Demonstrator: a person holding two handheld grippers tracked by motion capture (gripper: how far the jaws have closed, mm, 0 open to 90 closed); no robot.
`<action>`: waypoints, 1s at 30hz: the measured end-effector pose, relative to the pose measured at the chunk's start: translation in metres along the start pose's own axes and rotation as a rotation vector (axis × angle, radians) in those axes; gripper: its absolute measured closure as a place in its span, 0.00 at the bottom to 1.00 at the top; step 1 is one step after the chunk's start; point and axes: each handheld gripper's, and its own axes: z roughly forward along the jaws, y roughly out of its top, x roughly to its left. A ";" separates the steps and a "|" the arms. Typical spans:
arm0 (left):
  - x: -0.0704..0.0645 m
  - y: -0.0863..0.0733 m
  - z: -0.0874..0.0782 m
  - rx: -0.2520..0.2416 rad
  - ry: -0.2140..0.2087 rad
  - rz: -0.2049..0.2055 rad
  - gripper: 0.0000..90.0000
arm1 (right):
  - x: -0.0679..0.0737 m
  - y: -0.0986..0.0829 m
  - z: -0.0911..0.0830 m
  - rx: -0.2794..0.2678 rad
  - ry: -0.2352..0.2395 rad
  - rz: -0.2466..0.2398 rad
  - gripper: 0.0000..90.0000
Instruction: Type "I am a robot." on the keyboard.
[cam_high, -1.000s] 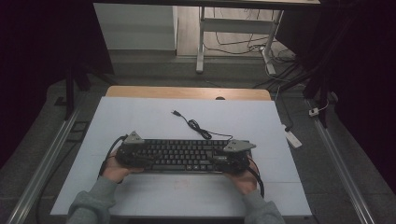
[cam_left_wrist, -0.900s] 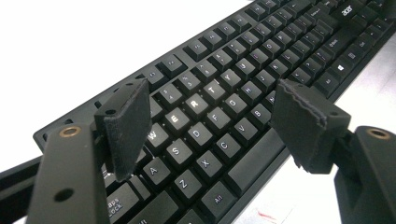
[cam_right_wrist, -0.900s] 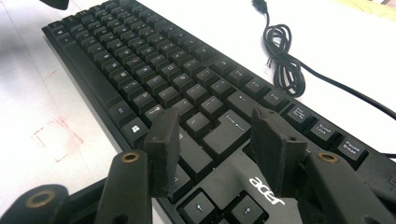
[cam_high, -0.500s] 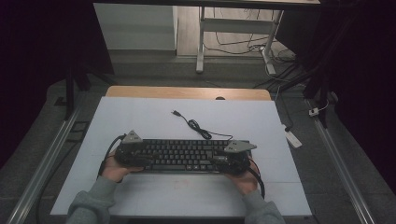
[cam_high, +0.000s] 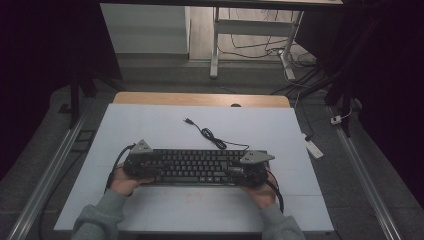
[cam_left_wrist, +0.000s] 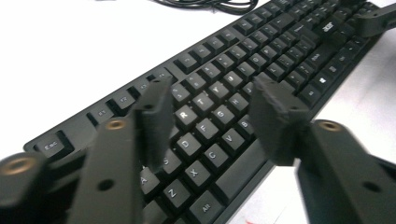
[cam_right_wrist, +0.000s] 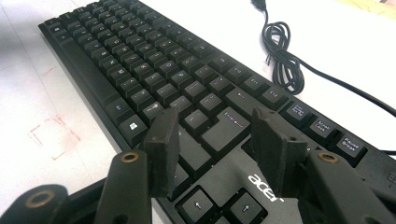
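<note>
Two grippers sit over the ends of the black plastic full-size keyboard (cam_high: 200, 167), which lies flat on the white table sheet (cam_high: 165, 125), near its front edge.

Left gripper (cam_left_wrist: 210, 114): jaws apart, hovering over the letter keys at the keyboard's left end; whether the tips touch the keycaps cannot be told. Right gripper (cam_right_wrist: 212, 140): jaws apart above the block between the Enter key and the arrow keys at the keyboard's right end. Neither is clamped on anything.

Progress, as a judgement: the work looks to be at the approach or positioning stage. Both tools are set over the keyboard, but no hold is made and the board is not lifted. A grip on each end, or a press on the keys, seems yet to come.

Surroundings: the thin black cord (cam_high: 212, 137) runs from the keyboard's back edge, bunches in a loose coil just behind it, and ends in a USB plug (cam_high: 188, 121) farther back. A faint red square mark (cam_right_wrist: 53, 133) sits on the sheet in front of the keyboard's near edge.

Obstacles: the coiled cord could drag or snag if the keyboard is moved.
</note>
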 end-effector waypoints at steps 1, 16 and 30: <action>0.000 0.000 0.000 0.001 -0.003 0.004 0.64 | 0.000 0.000 0.000 -0.001 0.001 0.000 0.58; -0.011 0.002 0.010 0.034 -0.043 0.039 0.99 | 0.001 -0.001 0.001 0.004 0.000 0.001 0.58; -0.026 0.002 0.036 0.107 -0.069 0.080 0.99 | 0.000 -0.001 0.002 0.007 0.000 -0.002 0.58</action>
